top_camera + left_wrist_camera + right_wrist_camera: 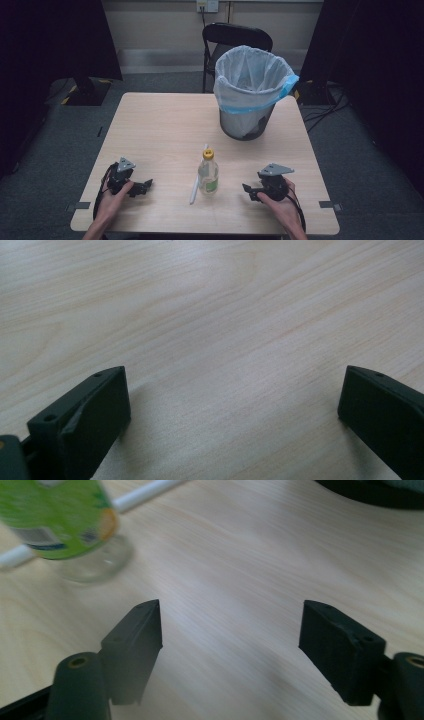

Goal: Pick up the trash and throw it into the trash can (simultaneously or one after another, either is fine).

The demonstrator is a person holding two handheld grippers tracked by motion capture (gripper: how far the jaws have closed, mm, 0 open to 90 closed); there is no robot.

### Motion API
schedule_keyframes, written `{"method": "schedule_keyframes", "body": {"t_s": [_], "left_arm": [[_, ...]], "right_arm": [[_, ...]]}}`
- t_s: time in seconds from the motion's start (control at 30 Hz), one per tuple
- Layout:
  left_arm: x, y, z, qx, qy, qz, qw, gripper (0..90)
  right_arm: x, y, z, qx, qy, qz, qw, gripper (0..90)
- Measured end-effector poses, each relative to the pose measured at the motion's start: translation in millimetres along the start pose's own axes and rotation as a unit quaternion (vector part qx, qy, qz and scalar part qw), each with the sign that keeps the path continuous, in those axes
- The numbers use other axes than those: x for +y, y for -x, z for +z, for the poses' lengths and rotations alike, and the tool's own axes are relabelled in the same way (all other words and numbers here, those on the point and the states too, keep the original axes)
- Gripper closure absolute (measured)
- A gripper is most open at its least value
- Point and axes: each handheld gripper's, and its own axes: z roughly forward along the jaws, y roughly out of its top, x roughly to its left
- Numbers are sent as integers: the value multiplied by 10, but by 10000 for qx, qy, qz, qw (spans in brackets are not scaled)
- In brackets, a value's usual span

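Pale wooden surface (150, 125) holds a clear bottle (208, 172) with a yellow cap, upright at front centre beside a white straw (194, 189). Left tongs (142, 186) and right tongs (249, 192) flank it, both wide open and empty. A lined bin (248, 92) stands behind.

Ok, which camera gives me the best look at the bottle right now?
The high view: it shows the whole bottle standing upright on the table, yellow cap on, beside the white straw. The right gripper view catches its green label and clear base, blurred and cut off at the top. The left gripper view looks at bare tabletop between its fingers.
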Motion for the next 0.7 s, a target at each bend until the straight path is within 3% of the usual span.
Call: {"method": "schedule_keyframes", "body": {"t_s": [0.13,0.17,0.33,0.5,0.7], "left_arm": [[0,-1,-1,7,-4,3,10000,0],[0,0,0,1,-2,1,10000,0],[3,-1,2,24,1,25,10000,0],[2,2,4,12,6,0,10000,0],[1,-2,1,-6,-1,7,10000,0]], "right_arm": [[104,-148,48,227,27,-245,9994,221],[177,-244,75,343,67,-367,9987,217],[356,-457,158,687,104,-629,9956,197],[439,-611,317,1014,102,-742,9920,221],[503,-718,450,1155,151,-841,9896,184]]}}
